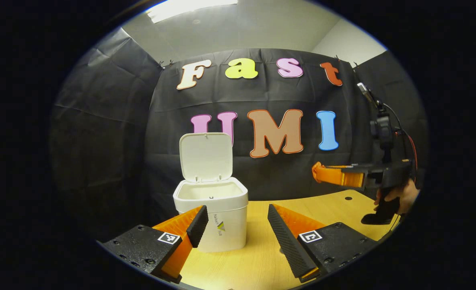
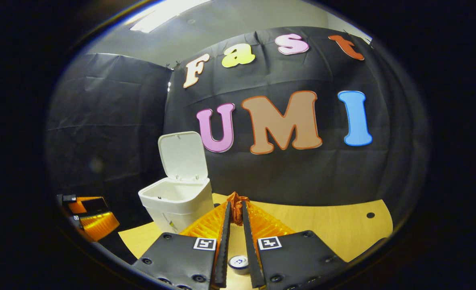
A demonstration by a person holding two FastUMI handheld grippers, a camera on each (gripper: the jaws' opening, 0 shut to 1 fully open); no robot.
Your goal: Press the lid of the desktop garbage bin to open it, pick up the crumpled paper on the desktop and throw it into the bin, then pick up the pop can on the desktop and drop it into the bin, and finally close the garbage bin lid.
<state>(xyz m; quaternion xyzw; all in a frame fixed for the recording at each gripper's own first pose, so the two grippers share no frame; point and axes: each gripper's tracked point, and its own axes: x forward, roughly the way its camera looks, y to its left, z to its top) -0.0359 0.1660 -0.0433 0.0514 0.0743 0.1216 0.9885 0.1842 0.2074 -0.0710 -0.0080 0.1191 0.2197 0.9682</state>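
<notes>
Wooden table [image 1: 334, 203], black cloth wall [image 1: 101, 121], ceiling light [image 1: 189, 8]

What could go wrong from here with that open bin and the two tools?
The left tool hangs open close to the bin; a careless swing could shove or tip it. The lid stands upright, so a bump might knock it shut too soon. The right tool looks shut, so it must open before grasping anything.

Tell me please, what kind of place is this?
Probably a booth for recording demonstrations: black cloth walls, a wooden desktop bearing an open white bin, and hand-held grippers.
</notes>
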